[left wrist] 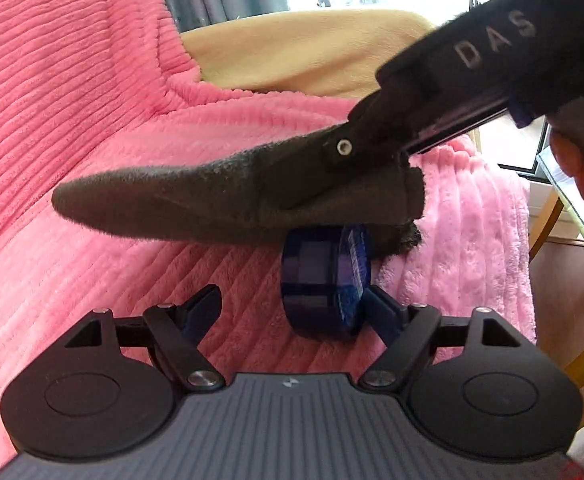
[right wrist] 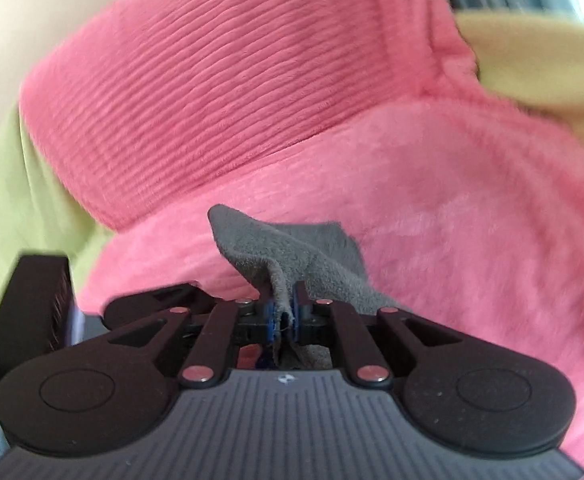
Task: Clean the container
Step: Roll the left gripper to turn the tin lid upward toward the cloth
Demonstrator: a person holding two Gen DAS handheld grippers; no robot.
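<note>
On the pink blanket (left wrist: 92, 120), the wide-open left gripper (left wrist: 292, 308) should close squarely on the blue container (left wrist: 323, 280) before the right gripper (right wrist: 282, 312), pinching the grey cloth (right wrist: 292, 248), wipes it.

Only readable text: "DAS" in pale caps on the black housing of the right gripper (left wrist: 276, 184), seen in left-wrist view, upper right; letters run off the frame edge, so prob. cut short. Blue container (left wrist: 323, 280) has a label w/ print on its face, too blurred to read. Right-wrist view: no legible text.
</note>
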